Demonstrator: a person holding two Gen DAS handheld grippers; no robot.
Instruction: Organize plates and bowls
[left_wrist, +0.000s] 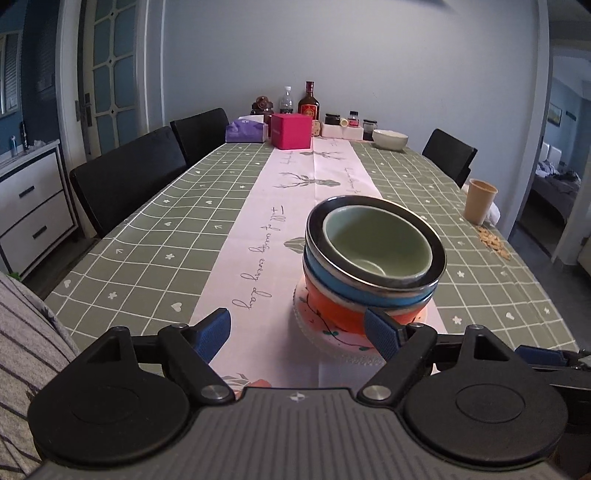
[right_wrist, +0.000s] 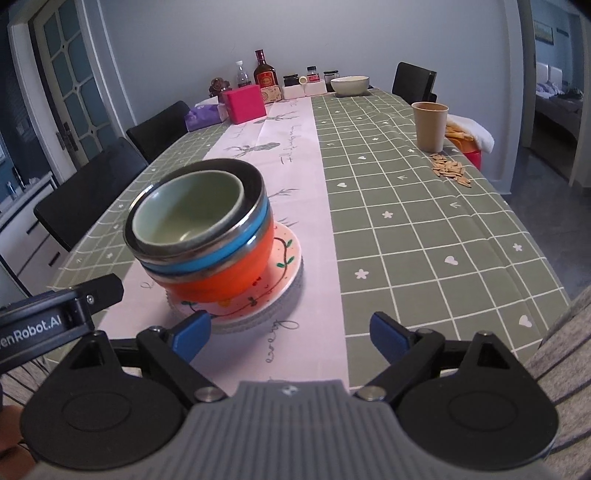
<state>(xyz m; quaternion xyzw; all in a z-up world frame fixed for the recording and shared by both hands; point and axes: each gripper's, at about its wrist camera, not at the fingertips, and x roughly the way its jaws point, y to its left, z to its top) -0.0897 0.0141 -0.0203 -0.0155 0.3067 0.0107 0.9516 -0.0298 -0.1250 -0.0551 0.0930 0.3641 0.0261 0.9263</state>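
A stack of nested bowls stands on a pink patterned plate (left_wrist: 343, 338) (right_wrist: 284, 266) on the table runner. From the bottom: an orange bowl (left_wrist: 332, 314) (right_wrist: 229, 277), a blue bowl (left_wrist: 354, 291) (right_wrist: 207, 258), a metal-rimmed bowl (left_wrist: 436, 247) (right_wrist: 255, 184), and a pale green bowl (left_wrist: 373, 240) (right_wrist: 184, 206) on top. My left gripper (left_wrist: 301, 334) is open, just in front of the stack, its right finger (left_wrist: 382, 334) near the plate's edge. My right gripper (right_wrist: 291, 334) is open and empty, just right of the plate.
A white bowl (left_wrist: 389, 139) (right_wrist: 349, 84) sits at the far end with bottles, jars, a pink box (left_wrist: 290, 131) (right_wrist: 243, 103) and a tissue pack. A tan cup (left_wrist: 478, 201) (right_wrist: 430, 125) and scattered seeds (right_wrist: 450, 170) are at the right edge. Black chairs line the sides.
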